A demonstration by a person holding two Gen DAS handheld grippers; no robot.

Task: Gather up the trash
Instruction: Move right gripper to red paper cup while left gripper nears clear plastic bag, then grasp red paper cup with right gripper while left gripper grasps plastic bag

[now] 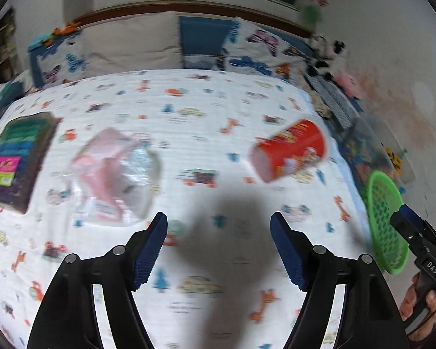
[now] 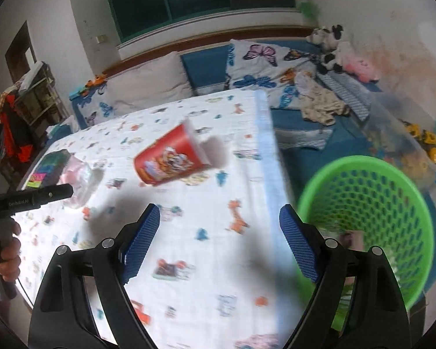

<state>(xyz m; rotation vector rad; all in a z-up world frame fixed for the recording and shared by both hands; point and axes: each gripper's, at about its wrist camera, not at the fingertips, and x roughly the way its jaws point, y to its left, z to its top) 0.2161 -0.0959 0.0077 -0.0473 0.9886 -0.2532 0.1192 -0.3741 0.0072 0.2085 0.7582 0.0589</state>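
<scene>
Green basket point(image 2: 372, 221) off sheet edge point(image 2: 266, 151); red cup point(image 1: 290, 151) mid-sheet.

Both wrist views look down from near above the bed point(image 1: 218, 145) toward its pillows, sharing the red cup point(image 2: 171, 157).

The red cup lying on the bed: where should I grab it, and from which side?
Probably across the body of the red cup, coming down from above with the right gripper, which is open and nearer. The cup lies tipped on its side on the patterned sheet, so its round wall faces up; straddle it mid-length, fingers either side, clear of the wider rim.
</scene>
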